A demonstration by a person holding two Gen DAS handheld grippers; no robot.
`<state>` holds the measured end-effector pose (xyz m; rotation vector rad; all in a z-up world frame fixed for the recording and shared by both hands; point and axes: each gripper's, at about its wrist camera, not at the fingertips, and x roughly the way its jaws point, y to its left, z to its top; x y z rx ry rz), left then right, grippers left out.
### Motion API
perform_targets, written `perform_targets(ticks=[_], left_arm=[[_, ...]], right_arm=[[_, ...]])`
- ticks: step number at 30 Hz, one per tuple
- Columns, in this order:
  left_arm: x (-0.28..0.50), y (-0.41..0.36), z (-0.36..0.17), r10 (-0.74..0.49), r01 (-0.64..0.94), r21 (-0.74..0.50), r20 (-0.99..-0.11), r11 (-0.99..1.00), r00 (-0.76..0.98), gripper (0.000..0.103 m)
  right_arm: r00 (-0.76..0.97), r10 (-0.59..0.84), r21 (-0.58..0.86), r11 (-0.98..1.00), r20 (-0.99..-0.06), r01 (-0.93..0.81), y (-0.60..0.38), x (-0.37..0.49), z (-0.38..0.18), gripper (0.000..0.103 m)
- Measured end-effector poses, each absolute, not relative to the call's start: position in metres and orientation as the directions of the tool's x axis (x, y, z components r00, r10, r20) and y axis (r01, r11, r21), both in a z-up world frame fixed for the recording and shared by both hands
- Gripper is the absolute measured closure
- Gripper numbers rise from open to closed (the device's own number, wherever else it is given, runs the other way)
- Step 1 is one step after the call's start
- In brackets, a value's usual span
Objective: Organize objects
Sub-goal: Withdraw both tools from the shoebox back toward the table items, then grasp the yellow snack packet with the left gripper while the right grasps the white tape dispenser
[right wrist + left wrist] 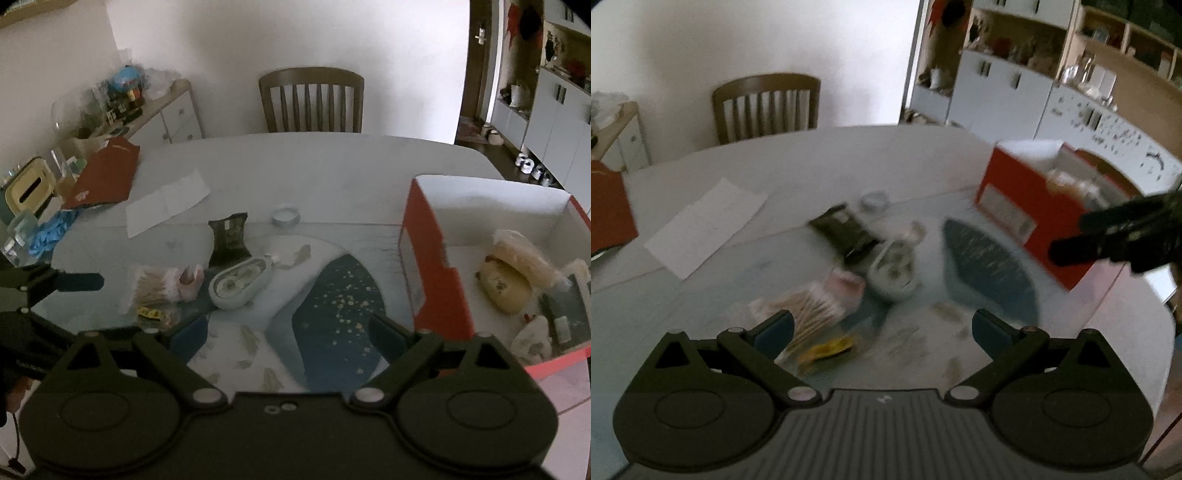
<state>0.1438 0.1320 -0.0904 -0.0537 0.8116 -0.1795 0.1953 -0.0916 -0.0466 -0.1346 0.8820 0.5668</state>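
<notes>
While I hold both tools spread and empty, my left tool point(882, 328) and right tool point(290, 334) fill the lower frame over the glossy bench point(332, 166). Centre-left lie a cotton-swab bundle point(149, 290), oval white case point(240, 282) and crinkled dark packet point(229, 240); the red cardboard box point(436, 273) stands right.

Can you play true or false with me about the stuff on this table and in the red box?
1. The red box already has things inside. True.
2. The right hand-held gripper is holding the cotton swabs. False: its jaws are open and empty.
3. The dark packet is inside the box. False: it lies on the table.
4. A wooden chair stands at the far side of the table. True.
5. The left hand-held gripper is open. True.
</notes>
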Motion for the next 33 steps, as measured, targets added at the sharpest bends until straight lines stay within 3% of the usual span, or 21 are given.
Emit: perform_targets(ticks=[9,17,33], left_arm=[[0.143,0.137,-0.127,-0.159,0.113,-0.114,-0.755,0.987,0.636,0.0],[0.151,0.138,-0.15,-0.073,-0.003,-0.094,-0.79,0.996,0.609,0.0],[0.162,0.131,-0.157,0.046,-0.106,-0.022,-0.8,0.994,0.598,0.0]], right_arm=[[0.475,0.393,0.07,0.822,-0.787,-0.565,-0.055,0.207,-0.071,0.009],[0.484,0.372,0.044,0.825,-0.792,-0.563,-0.028,0.228,-0.086,0.01],[0.476,0.269,0.06,0.91,-0.837,-0.41,0.021,0.281,-0.128,0.012]])
